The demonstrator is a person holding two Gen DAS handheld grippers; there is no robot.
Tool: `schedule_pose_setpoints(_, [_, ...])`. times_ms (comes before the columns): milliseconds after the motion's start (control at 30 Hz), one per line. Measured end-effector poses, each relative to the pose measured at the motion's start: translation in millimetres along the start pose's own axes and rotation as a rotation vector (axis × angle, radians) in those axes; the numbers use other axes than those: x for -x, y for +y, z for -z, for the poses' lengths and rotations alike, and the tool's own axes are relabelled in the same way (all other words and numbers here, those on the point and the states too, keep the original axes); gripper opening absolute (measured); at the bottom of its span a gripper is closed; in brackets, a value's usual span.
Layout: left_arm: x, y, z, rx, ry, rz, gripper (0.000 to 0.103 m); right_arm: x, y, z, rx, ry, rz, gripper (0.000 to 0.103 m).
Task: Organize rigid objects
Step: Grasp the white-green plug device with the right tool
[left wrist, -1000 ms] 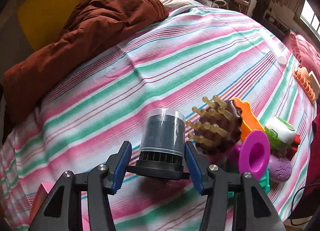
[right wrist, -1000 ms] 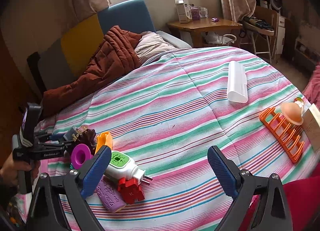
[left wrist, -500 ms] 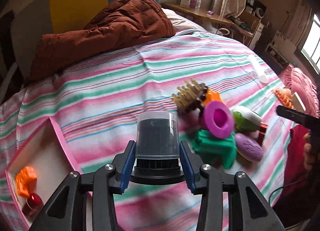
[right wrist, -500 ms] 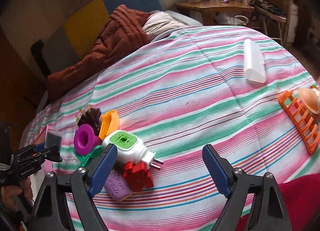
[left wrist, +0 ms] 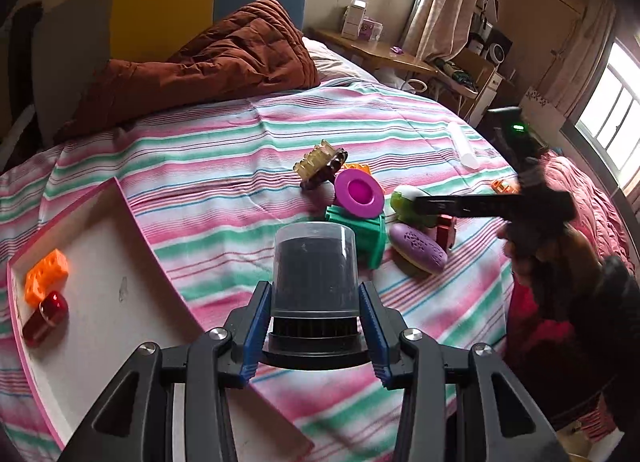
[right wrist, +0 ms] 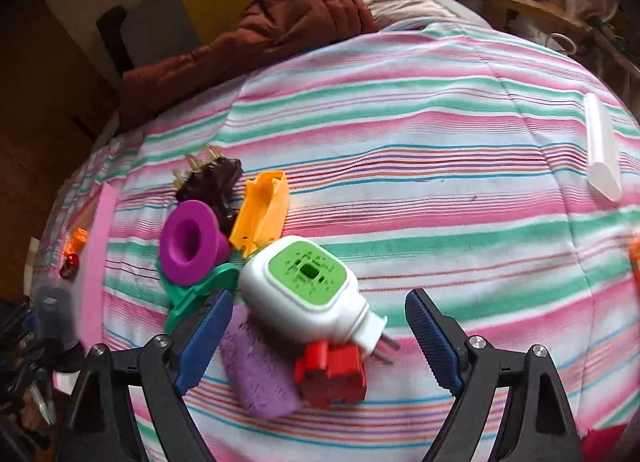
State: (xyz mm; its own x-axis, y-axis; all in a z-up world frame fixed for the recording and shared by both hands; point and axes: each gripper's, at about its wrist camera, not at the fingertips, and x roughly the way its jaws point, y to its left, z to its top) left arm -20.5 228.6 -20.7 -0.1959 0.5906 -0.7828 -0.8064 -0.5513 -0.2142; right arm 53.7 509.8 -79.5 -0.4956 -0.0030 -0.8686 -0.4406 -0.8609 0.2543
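Note:
My left gripper (left wrist: 314, 326) is shut on a black canister with a clear cap (left wrist: 314, 266), held over the near corner of a pink tray (left wrist: 132, 217). In the tray lie an orange block (left wrist: 46, 276) and a red capsule (left wrist: 46, 318). My right gripper (right wrist: 318, 338) is open and hangs low over the toy pile. Between its fingers lie a white and green plug-in device (right wrist: 304, 286), a red block (right wrist: 332, 374) and a purple oval piece (right wrist: 256, 370). Behind them sit a purple funnel (right wrist: 188, 246), a yellow scoop (right wrist: 264, 213) and a brown bristle brush (right wrist: 216, 177).
A striped cover (right wrist: 400, 141) lies over the bed, with a brown quilt (left wrist: 208, 61) heaped at its head. A white tube (right wrist: 600, 149) lies far right. A green block (left wrist: 360, 229) sits under the funnel. The hand (left wrist: 532, 246) holding the right gripper shows in the left wrist view.
My left gripper drew back from the pile with the canister, and the pink tray came into view below it. My right gripper dropped toward the pile and tilted down over the plug-in device.

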Motion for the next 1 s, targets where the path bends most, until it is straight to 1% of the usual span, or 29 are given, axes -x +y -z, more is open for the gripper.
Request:
schedule_pose_setpoints(67, [7.5,-0.9,5.3,0.0,-0.011,-0.005,0.044,-12.7,-5.3,-4.5,-0.023,0.03,-0.021,0.09])
schedule_pose_setpoints(100, [11.9,-1.3,8.6,-0.001,-0.016,-0.009,0.044,-16.7,-7.3,-5.7,-0.032,0.034,-0.025,0.082])
schedule_pose_setpoints(133, [15.7,-1.0,11.5,0.003,-0.021,-0.011,0.044,-17.7,-6.6,-6.7,-0.024,0.024,0.001,0.072])
schedule_pose_setpoints(167, [19.2,0.4,14.7,0.009,-0.024,-0.013,0.044,-17.6,-5.5,-7.1,-0.015,0.021,0.04,0.066])
schedule_pose_setpoints(200, [21.7,1.6,17.5,0.013,-0.026,-0.014,0.044,-17.2,-5.2,-7.3,-0.008,0.019,0.066,0.056])
schedule_pose_setpoints(233, [23.9,2.5,20.5,0.017,-0.028,-0.017,0.044,-15.6,-6.1,-6.5,-0.008,0.015,0.07,0.048])
schedule_pose_setpoints(267, [25.7,3.0,23.9,0.019,-0.031,-0.025,0.044,-14.4,-6.9,-5.4,-0.006,0.015,0.081,0.044])
schedule_pose_setpoints(300, [26.9,3.8,27.1,0.021,-0.03,-0.033,0.044,-13.7,-7.6,-4.1,0.002,0.018,0.107,0.034])
schedule_pose_setpoints(333, [28.2,5.2,30.3,0.028,-0.029,-0.036,0.044,-12.6,-10.1,-2.1,0.005,0.017,0.114,0.034])
schedule_pose_setpoints(400, [29.9,8.4,36.1,0.051,-0.026,-0.032,0.044,-9.4,-16.7,0.5,-0.013,0.016,0.083,0.035])
schedule_pose_setpoints(467, [32.3,10.7,40.3,0.067,-0.029,-0.037,0.044,-5.8,-21.2,0.7,-0.028,0.014,0.083,0.047])
schedule_pose_setpoints(500, [34.4,12.8,42.4,0.078,-0.033,-0.038,0.044,-3.7,-23.3,0.6,-0.035,0.01,0.093,0.063])
schedule_pose_setpoints(533, [36.4,14.8,44.1,0.09,-0.036,-0.036,0.044,-1.1,-25.2,0.2,-0.042,0.002,0.104,0.07])
schedule_pose_setpoints(600, [40.1,18.9,47.4,0.11,-0.042,-0.036,0.044,2.1,-25.1,-2.3,-0.046,-0.011,0.104,0.072])
schedule_pose_setpoints(633, [41.9,20.3,48.5,0.117,-0.045,-0.037,0.044,3.0,-24.4,-4.2,-0.048,-0.014,0.104,0.077])
schedule_pose_setpoints(667, [43.5,22.0,49.8,0.126,-0.049,-0.038,0.044,3.9,-23.5,-6.3,-0.045,-0.019,0.109,0.079])
schedule_pose_setpoints(833, [50.2,28.1,54.4,0.15,-0.058,-0.051,0.044,-3.3,-18.1,-23.4,-0.03,-0.018,0.142,0.08])
schedule_pose_setpoints(933, [54.1,32.0,58.0,0.169,-0.064,-0.06,0.044,-11.7,-10.5,-31.0,-0.007,0.0,0.153,0.08])
schedule_pose_setpoints(967, [55.3,33.6,59.1,0.175,-0.066,-0.065,0.044,-15.2,-7.4,-32.7,0.011,0.008,0.167,0.077])
schedule_pose_setpoints(1000, [56.3,35.0,60.7,0.18,-0.068,-0.069,0.044,-19.6,-4.0,-33.6,0.033,0.022,0.192,0.06])
